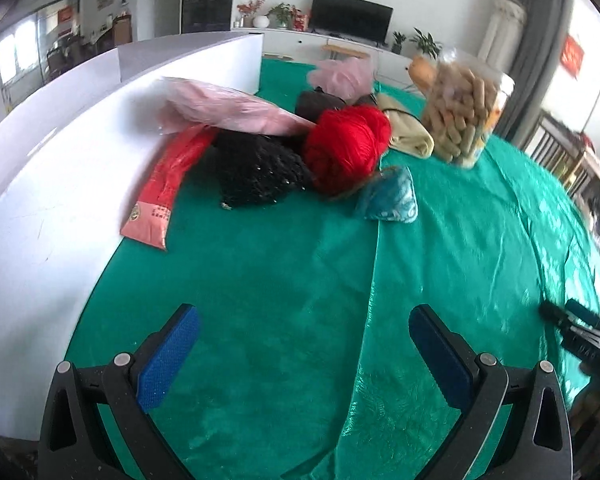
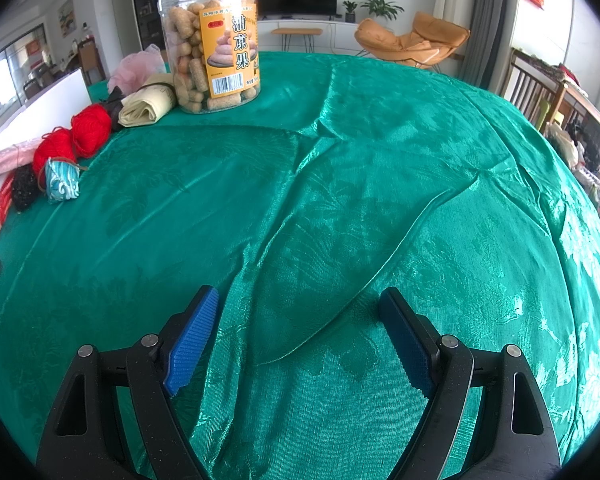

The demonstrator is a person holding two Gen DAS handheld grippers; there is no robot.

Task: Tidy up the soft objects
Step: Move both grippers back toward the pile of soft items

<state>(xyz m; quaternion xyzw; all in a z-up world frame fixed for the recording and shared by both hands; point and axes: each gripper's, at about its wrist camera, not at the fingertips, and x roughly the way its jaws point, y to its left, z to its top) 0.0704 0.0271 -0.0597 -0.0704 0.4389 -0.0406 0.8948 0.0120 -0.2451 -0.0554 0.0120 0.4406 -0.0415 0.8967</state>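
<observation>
Soft objects lie heaped at the far left of the green tablecloth (image 1: 280, 280): red yarn (image 1: 346, 146), a black sequinned fabric (image 1: 256, 168), a pink bagged cloth (image 1: 228, 110), a red packet (image 1: 168, 184), a teal pouch (image 1: 390, 198), a cream cloth roll (image 1: 406, 128), a pink mesh puff (image 1: 342, 76). The red yarn (image 2: 90, 130) and the teal pouch (image 2: 62, 180) also show in the right wrist view. My left gripper (image 1: 304, 324) is open and empty, well short of the heap. My right gripper (image 2: 300, 312) is open and empty over bare wrinkled cloth.
A clear jar of snack sticks (image 2: 212, 44) stands beside the heap. A white board wall (image 1: 52, 184) runs along the table's left side. A black tool, the other gripper (image 1: 580, 328), shows at the right edge. Chairs stand beyond the right table edge (image 2: 540, 92).
</observation>
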